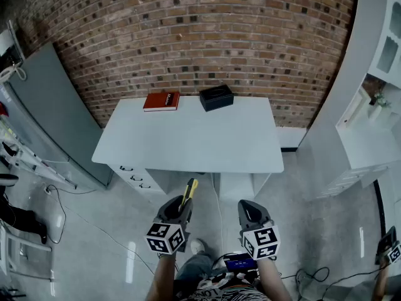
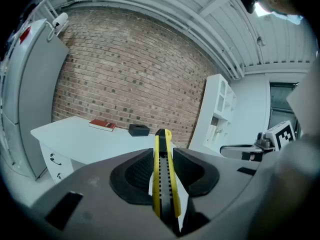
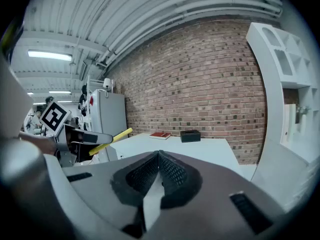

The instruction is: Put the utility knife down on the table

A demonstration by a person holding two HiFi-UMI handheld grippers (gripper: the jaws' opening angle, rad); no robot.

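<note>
The left gripper [image 1: 180, 205] has its jaws clamped on a yellow and black utility knife [image 2: 162, 176]. In the left gripper view the two dark pads press on the handle from either side. The knife runs lengthwise up the middle of the frame and its front end sticks out past the fingertips. The right gripper [image 3: 159, 158] has its jaws closed together, ribbed pad against ribbed pad, with nothing between them.

In the head view both grippers sit side by side in the lower centre of the frame, over the glossy floor [image 1: 94, 231]. The knife's tip lies just below the near edge of the white table [image 1: 188, 137] and is not on the tabletop. In the right gripper view the knife shows at centre left as a yellow bar slanting out of the other gripper.

Two things lie along the table's far edge in the upper centre, next to the brick wall [image 1: 188, 30]. One is a red book [image 1: 161, 100], lying flat. To its right, apart from it, is a black box [image 1: 216, 97]; whether it holds anything cannot be told. Closed drawers [image 1: 135, 177] show in the table's front at lower left. A white shelf unit [image 1: 376, 61] fills the right edge of the frame, and what stands in its compartments is too small to make out. A grey cabinet [image 1: 37, 105] stands at the left.
</note>
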